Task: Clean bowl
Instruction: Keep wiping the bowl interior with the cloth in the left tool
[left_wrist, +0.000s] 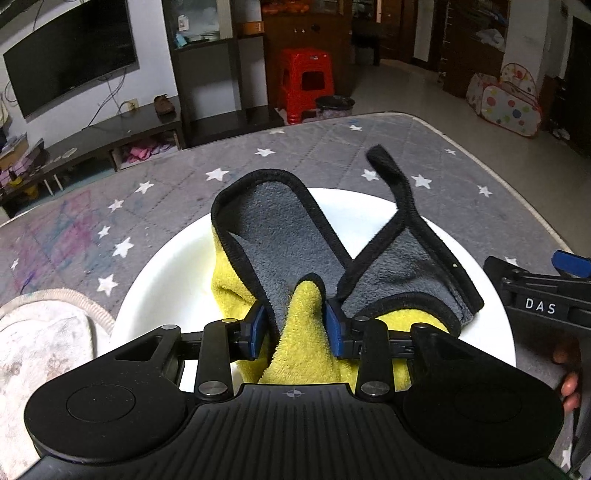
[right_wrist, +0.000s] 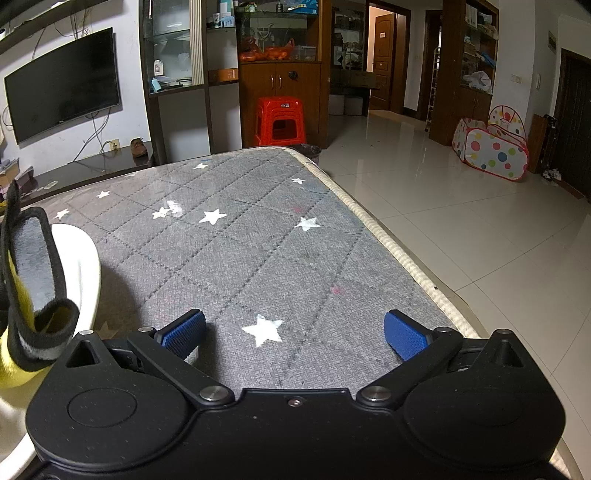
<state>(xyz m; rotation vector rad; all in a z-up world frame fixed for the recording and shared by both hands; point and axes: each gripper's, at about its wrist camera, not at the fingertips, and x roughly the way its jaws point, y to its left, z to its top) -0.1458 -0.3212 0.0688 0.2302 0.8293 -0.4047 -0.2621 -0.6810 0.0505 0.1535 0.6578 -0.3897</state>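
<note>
A white bowl sits on the grey star-patterned mat. My left gripper is shut on a yellow-and-grey cloth with black trim, and the cloth lies bunched inside the bowl. My right gripper is open and empty over the mat, to the right of the bowl. The cloth shows at the left edge of the right wrist view. The right gripper's body shows at the right edge of the left wrist view.
A worn whitish cloth pad lies left of the bowl. The mat's piped edge runs along the right, with tiled floor beyond. A red stool, a TV and a play tent stand behind.
</note>
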